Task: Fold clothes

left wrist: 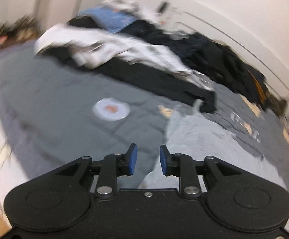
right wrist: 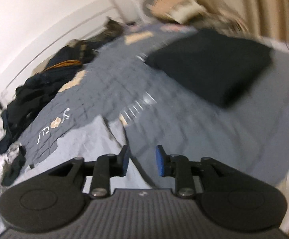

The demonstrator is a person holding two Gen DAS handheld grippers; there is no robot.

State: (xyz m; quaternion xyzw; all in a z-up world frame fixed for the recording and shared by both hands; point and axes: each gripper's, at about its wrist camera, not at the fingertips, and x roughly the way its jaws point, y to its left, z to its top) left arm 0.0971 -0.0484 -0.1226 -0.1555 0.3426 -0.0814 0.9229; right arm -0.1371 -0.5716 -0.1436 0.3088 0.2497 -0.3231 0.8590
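A light grey garment [left wrist: 196, 139] lies spread on the dark grey bed cover [left wrist: 55, 99], its edge running under both grippers. My left gripper [left wrist: 148, 160] hangs above that edge, its blue pads parted with nothing pinched between them. In the right wrist view the same light grey garment [right wrist: 96, 139] lies below my right gripper [right wrist: 142, 160], whose jaws also stand apart and hold nothing. A folded black garment [right wrist: 210, 65] rests on the cover at the right. Both views are blurred.
A heap of unfolded clothes [left wrist: 134, 45], white, black and blue, fills the far side of the bed along the white wall [left wrist: 244, 10]. Dark clothes [right wrist: 45, 83] pile along the left edge in the right wrist view. A white round patch [left wrist: 110, 109] marks the cover.
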